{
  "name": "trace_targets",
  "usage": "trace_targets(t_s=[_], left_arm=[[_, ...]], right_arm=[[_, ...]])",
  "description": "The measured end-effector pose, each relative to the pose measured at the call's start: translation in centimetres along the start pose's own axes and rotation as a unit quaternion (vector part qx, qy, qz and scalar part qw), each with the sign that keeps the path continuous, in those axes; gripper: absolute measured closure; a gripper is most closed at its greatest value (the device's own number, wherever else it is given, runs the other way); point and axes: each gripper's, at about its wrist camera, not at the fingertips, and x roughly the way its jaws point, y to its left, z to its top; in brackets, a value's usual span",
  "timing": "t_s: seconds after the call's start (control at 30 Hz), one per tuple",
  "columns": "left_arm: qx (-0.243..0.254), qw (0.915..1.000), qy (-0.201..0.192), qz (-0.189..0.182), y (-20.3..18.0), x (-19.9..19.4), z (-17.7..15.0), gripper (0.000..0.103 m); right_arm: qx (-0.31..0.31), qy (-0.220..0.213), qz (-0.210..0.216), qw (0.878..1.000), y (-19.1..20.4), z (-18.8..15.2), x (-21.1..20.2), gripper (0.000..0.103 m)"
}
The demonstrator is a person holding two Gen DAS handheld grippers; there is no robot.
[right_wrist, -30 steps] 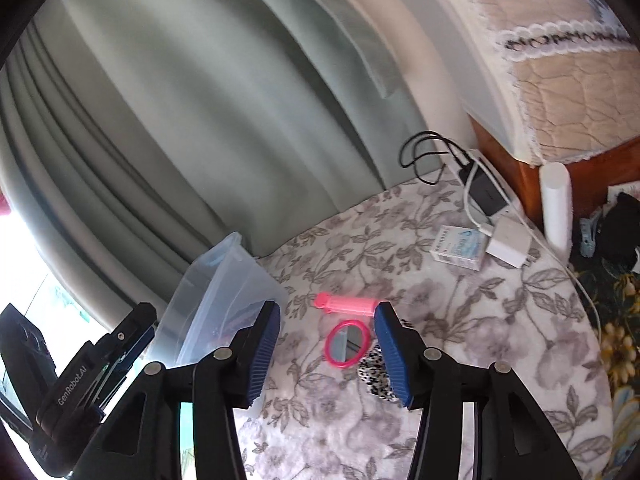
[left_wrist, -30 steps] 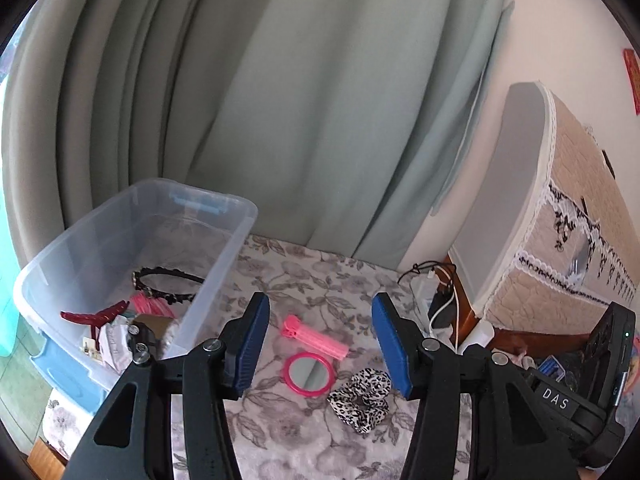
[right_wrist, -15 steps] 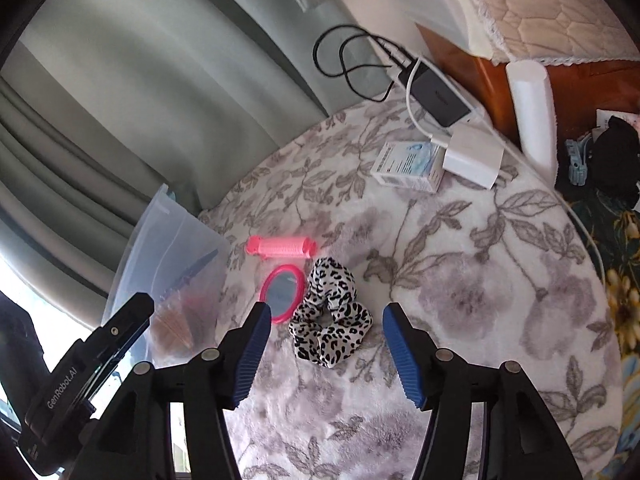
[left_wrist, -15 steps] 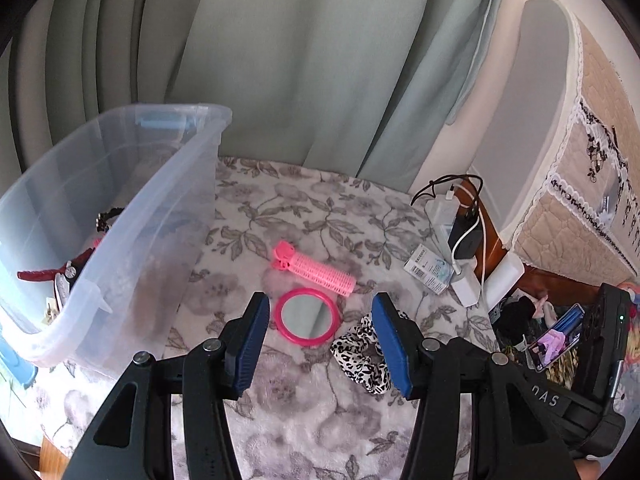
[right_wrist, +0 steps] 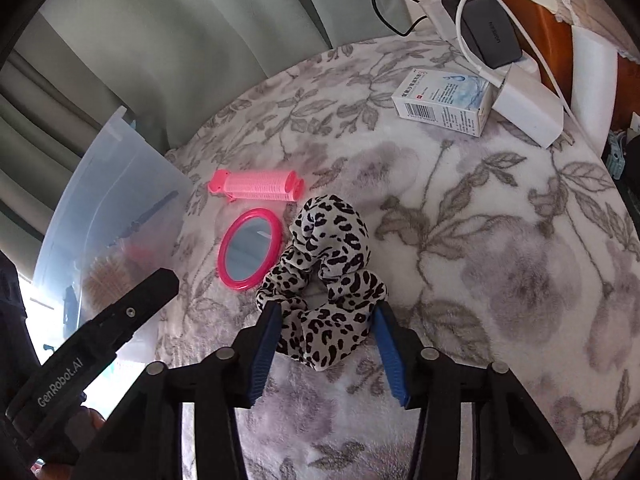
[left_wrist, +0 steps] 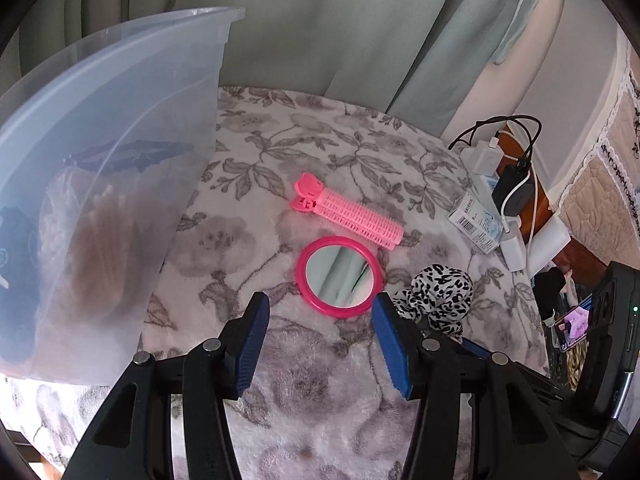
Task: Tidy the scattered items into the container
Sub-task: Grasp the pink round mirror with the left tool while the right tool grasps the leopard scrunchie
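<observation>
A round pink mirror (left_wrist: 339,277) lies on the floral blanket, with a pink hair roller clip (left_wrist: 347,211) just behind it and a leopard-print scrunchie (left_wrist: 437,295) to its right. My left gripper (left_wrist: 320,336) is open, low over the blanket, just short of the mirror. My right gripper (right_wrist: 326,342) is open with its jaws on either side of the near part of the scrunchie (right_wrist: 326,280). The mirror (right_wrist: 249,249) and roller clip (right_wrist: 256,187) lie to its left. The clear plastic container (left_wrist: 92,168) stands at the left with several items inside.
A small medicine box (right_wrist: 442,100), white chargers (right_wrist: 524,108) and a black power bank (right_wrist: 490,36) with cables lie at the blanket's far right edge. A grey-green curtain (left_wrist: 320,20) hangs behind. The left gripper's body (right_wrist: 88,344) shows at the left of the right wrist view.
Both grippers have come down and forward toward the blanket. The right gripper's open jaws now straddle the scrunchie; the left gripper has closed in on the mirror.
</observation>
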Motion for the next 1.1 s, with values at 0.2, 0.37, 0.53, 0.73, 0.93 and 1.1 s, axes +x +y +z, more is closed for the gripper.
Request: trace_targets(t_s=[0.2,0.37,0.53,0.73,0.93,1.1], left_arm=[[-0.004,0.9999,0.014,-0.003,0.3,2.0,-0.1,0.048],[0.016,0.9997,0.016,-0.009,-0.4,3.0,0.2,0.048],[0.035,0.9992,0.018,-0.005,-1.4,4.0,0.6,0.048],[0.089,0.996,0.013,0.004,-4.1,5.2,0.7,0.045],[0.131,0.9895,0.004,0.061,-4.8,6.3,0.5,0.043],[0.1,0.9932,0.013,0.057,-3.4,7.0,0.9,0.028]], right_arm=[[-0.023,-0.003,-0.011,1.0,0.5,0.3,0.6,0.086],[0.001,-0.023,-0.038,0.999,-2.4,2.2,-0.2,0.092],[0.045,-0.043,-0.056,0.997,-5.9,3.6,-1.5,0.093],[0.045,-0.041,-0.052,0.997,-6.4,3.8,-1.6,0.093],[0.054,-0.035,-0.039,0.997,-6.9,3.7,-1.6,0.093],[0.055,-0.034,-0.036,0.997,-6.9,3.7,-1.3,0.093]])
